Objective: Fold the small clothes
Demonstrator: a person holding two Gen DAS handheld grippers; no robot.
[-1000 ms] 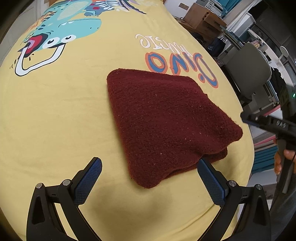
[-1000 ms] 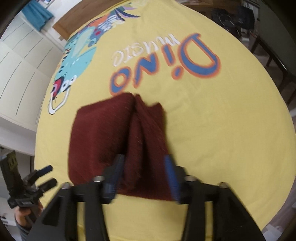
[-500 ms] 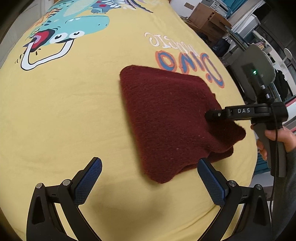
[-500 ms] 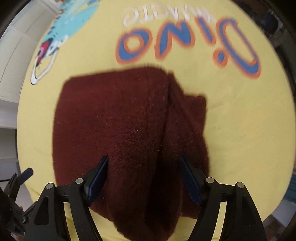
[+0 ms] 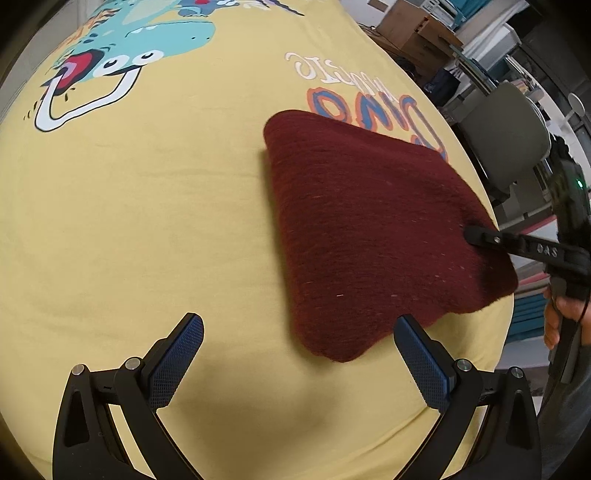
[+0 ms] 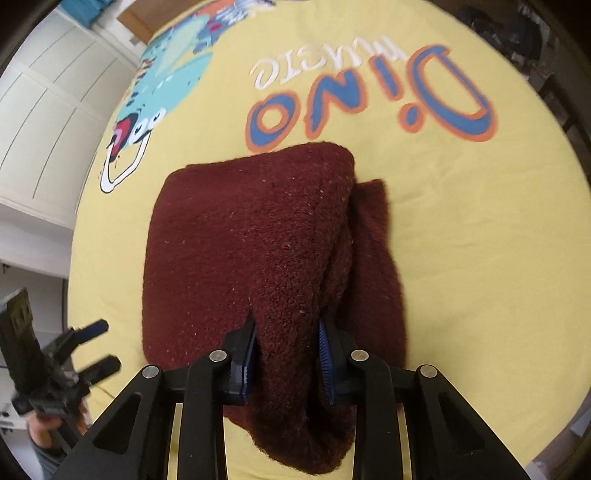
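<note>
A folded dark red fleece garment [image 5: 369, 236] lies on a yellow dinosaur-print cloth [image 5: 147, 221]. My right gripper [image 6: 286, 345] is shut on a pinched fold at the near edge of the garment [image 6: 258, 240]; its near end hangs between and below the fingers. In the left wrist view the right gripper [image 5: 476, 234] comes in from the right onto the garment's right edge. My left gripper [image 5: 295, 350] is open and empty, just short of the garment's near corner. It also shows at the lower left of the right wrist view [image 6: 94, 345].
The cloth covers a table whose edge curves close behind the garment on the right [image 5: 506, 332]. A grey chair [image 5: 506, 136], cardboard boxes [image 5: 417, 29] and shelves stand beyond it. White cabinet doors [image 6: 48, 129] are on the other side.
My right gripper came down onto the garment's edge and closed on a fold of it. The garment now sits farther right in the left wrist view. The left gripper stays open.
</note>
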